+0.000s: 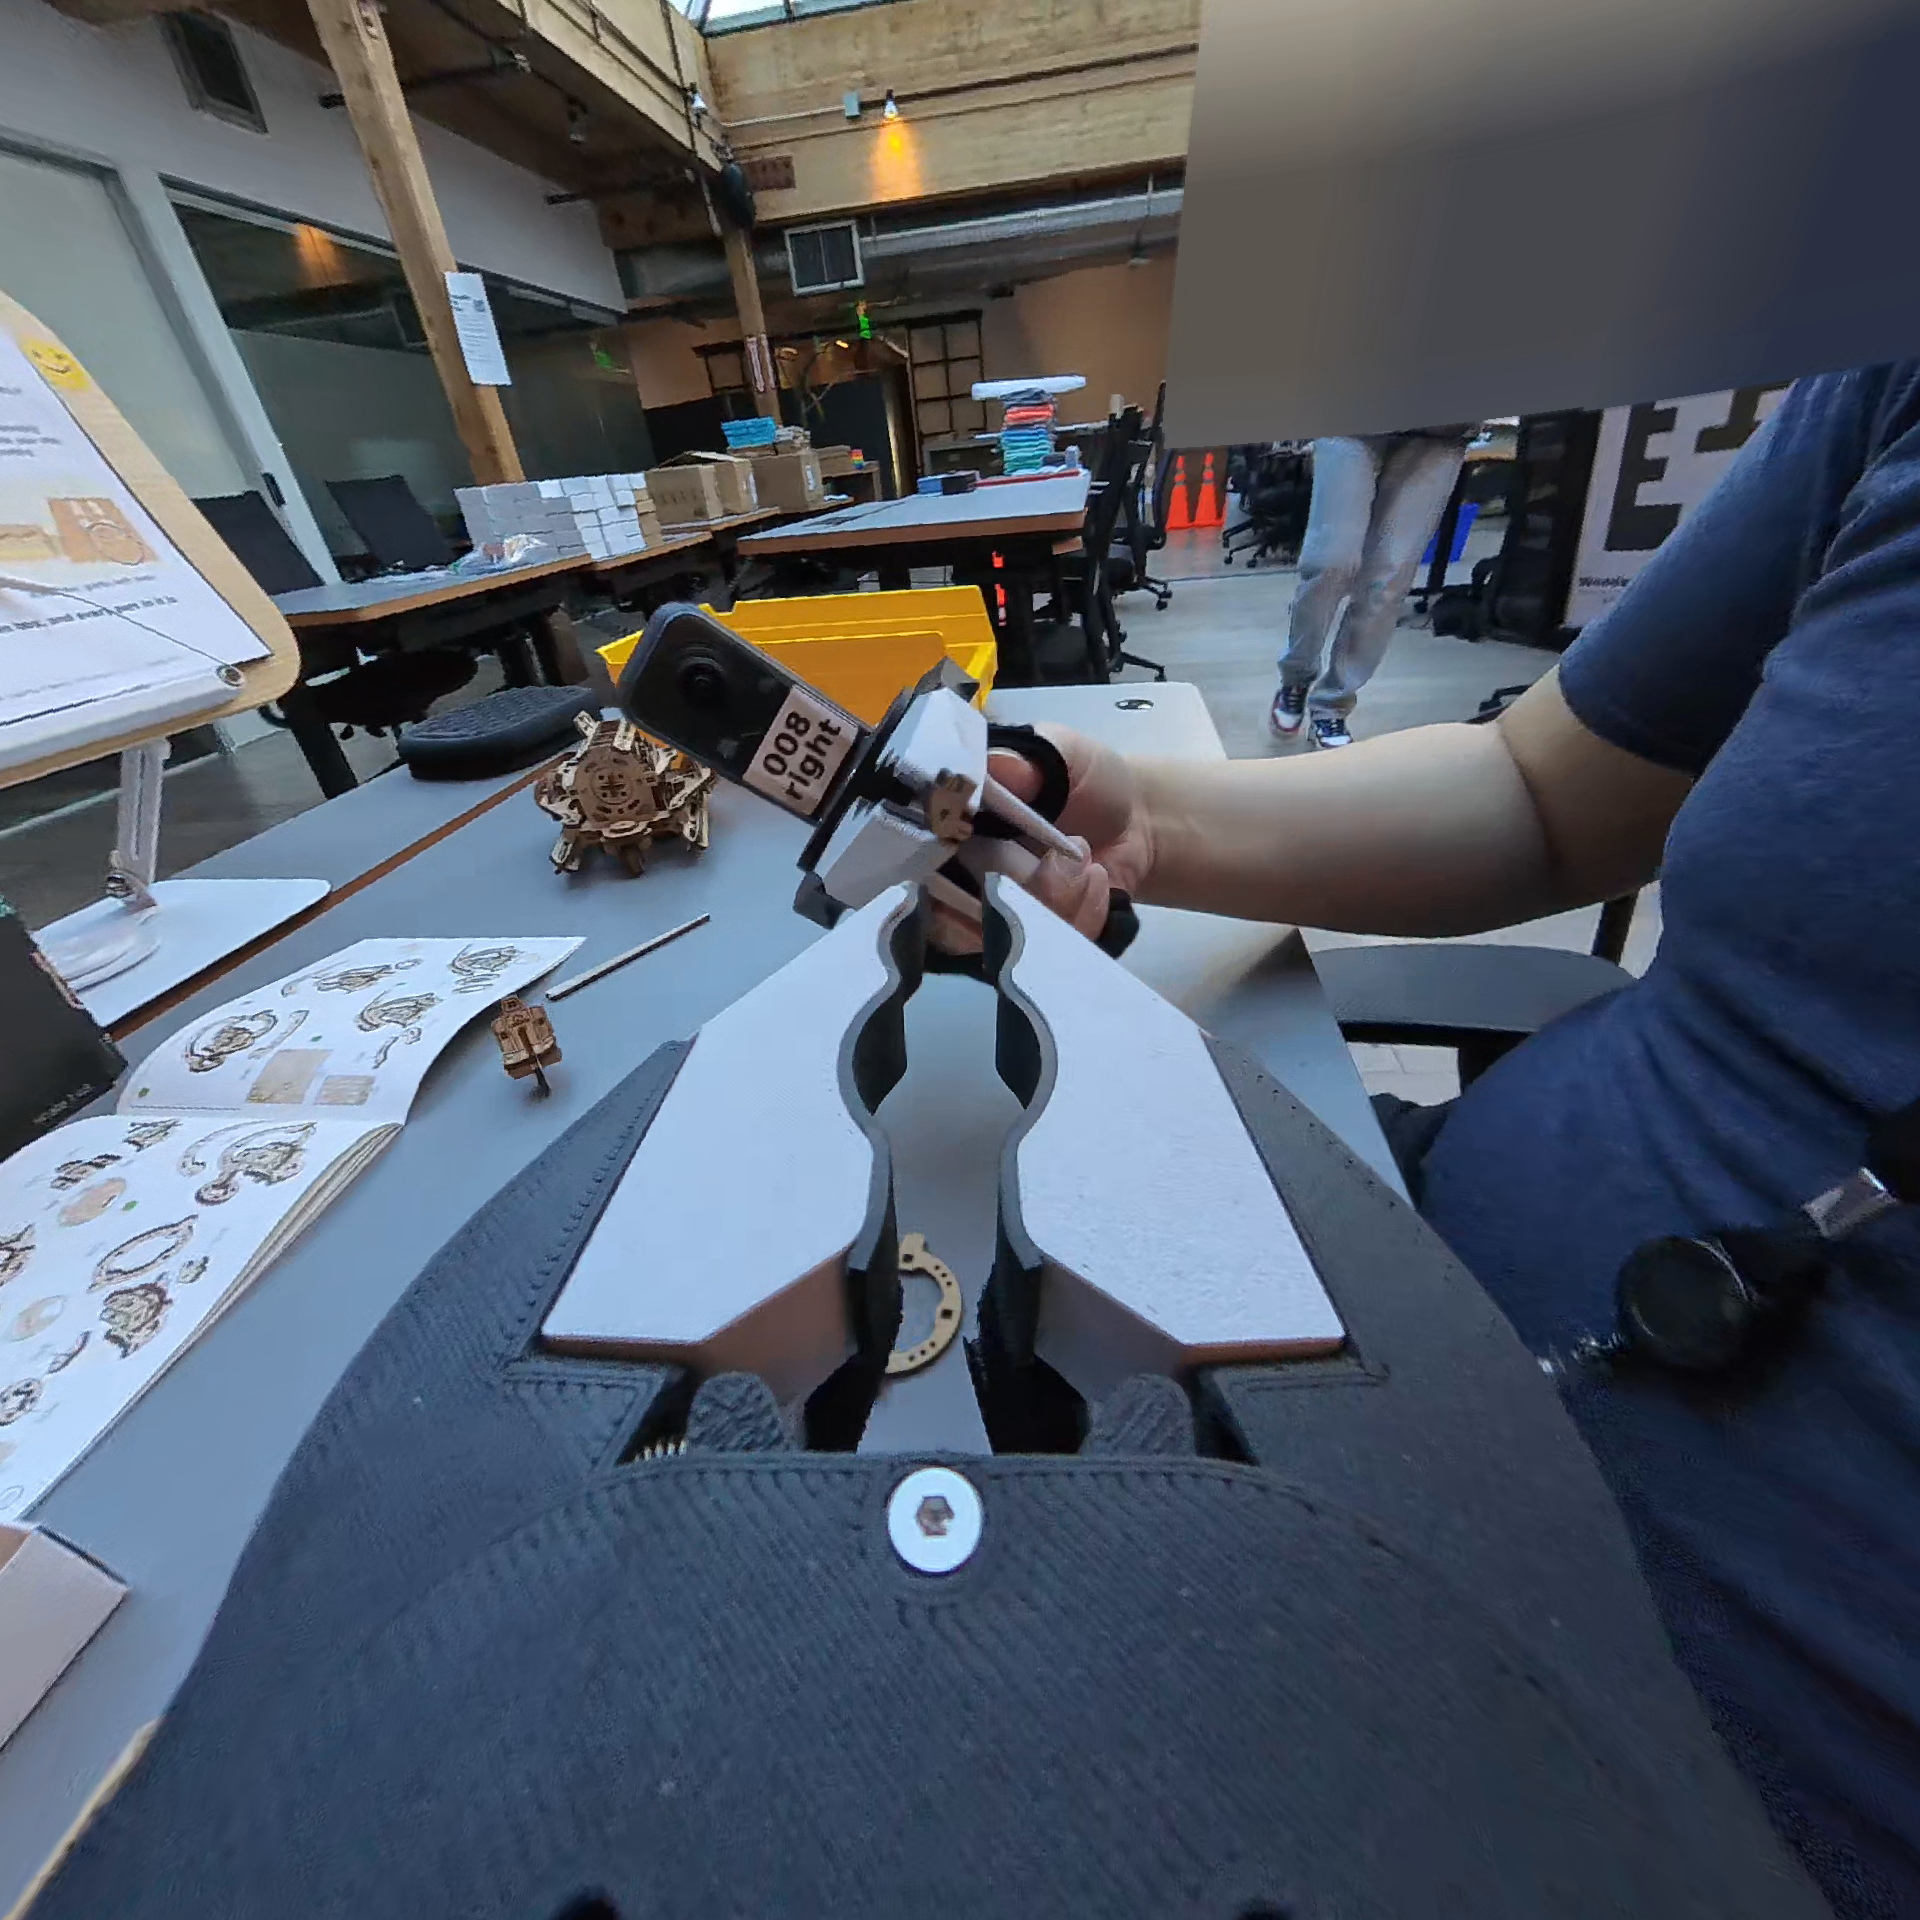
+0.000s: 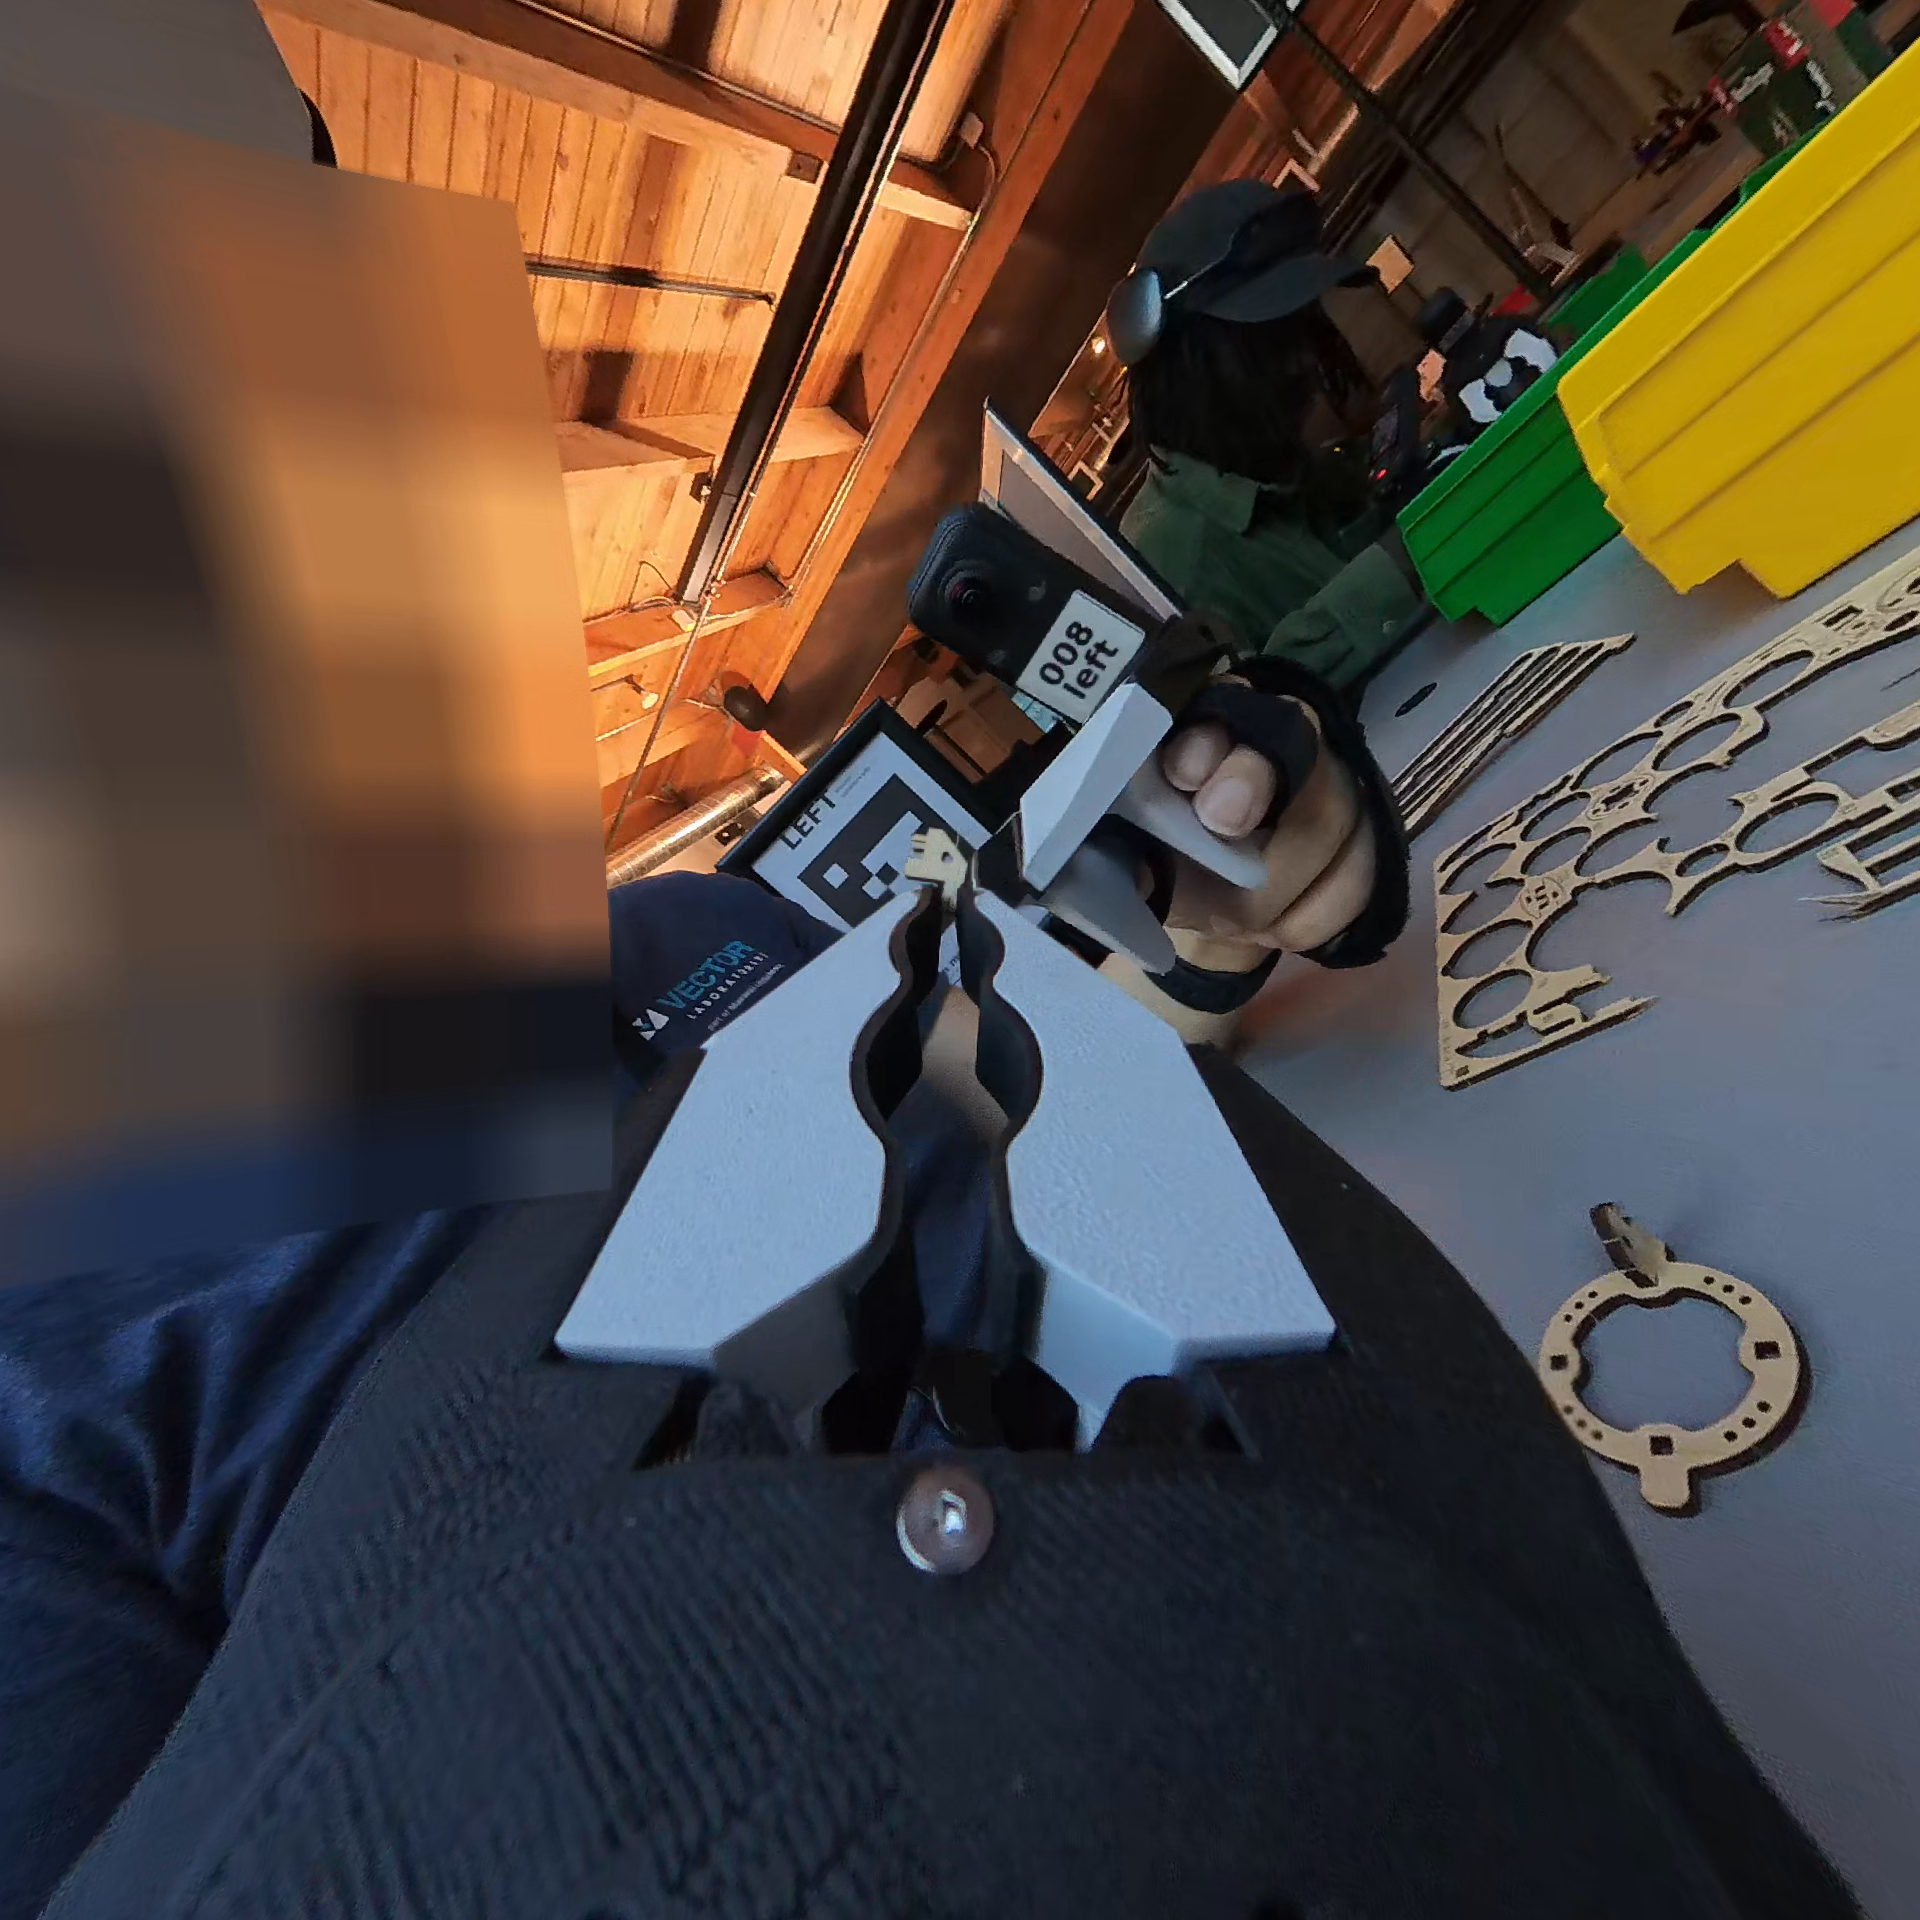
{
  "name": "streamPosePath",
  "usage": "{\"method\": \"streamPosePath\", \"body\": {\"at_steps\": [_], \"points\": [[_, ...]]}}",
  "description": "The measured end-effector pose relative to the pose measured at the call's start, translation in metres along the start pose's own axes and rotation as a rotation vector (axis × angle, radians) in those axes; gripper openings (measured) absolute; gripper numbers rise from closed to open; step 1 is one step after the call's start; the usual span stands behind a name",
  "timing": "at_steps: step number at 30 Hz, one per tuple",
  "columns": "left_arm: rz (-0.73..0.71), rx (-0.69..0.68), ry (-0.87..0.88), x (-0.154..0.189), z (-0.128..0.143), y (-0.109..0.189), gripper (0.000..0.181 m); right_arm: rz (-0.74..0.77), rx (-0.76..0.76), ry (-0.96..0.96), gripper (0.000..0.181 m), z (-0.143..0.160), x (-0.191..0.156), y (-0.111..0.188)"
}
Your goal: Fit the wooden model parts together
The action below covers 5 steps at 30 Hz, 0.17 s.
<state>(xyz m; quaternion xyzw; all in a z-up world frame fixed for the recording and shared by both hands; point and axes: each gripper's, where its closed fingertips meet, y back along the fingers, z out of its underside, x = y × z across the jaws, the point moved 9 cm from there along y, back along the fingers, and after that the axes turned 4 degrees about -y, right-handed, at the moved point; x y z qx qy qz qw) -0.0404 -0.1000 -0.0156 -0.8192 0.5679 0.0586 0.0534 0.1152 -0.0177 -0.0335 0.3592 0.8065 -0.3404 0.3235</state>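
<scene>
Right wrist view shows the right tool (image 2: 943, 902) closed to a narrow gap on a small wooden piece (image 2: 937, 860), a thin pale laser-cut part pinched by its lower edge so that most of it stands clear above the fingertips. The same piece is seen in the left wrist view at the tips of the right tool, raised above the desk (image 1: 665, 1049). The left tool (image 1: 951, 914) is held with a narrow gap between its tips and nothing is seen gripped in it. A flat wooden ring (image 2: 1671, 1374) with notches and small holes lies on the desk beside the right tool, and it is glimpsed between the left tool's fingers in the left wrist view (image 1: 923, 1304). Cut-out plywood sheets (image 2: 1621, 862), an open instruction booklet (image 1: 239, 1091), a small wooden sub-assembly (image 1: 523, 1039) and a larger assembled wooden model (image 1: 623, 795) are spread farther off. The parts are judged to be very light, stiff and brittle: thin tabs could be snapped by a hard squeeze or a twist. The ring would best be taken by its broad rim, away from the tabs, and the small piece by its flat faces.
</scene>
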Motion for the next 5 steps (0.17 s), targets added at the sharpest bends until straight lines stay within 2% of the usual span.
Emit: {"method": "streamPosePath", "body": {"at_steps": [5], "points": [[0.077,0.085,0.052,-0.0032,-0.0075,-0.0078,0.008,-0.070,-0.021,-0.021,0.004,0.0033,-0.0025,-0.0039]]}}
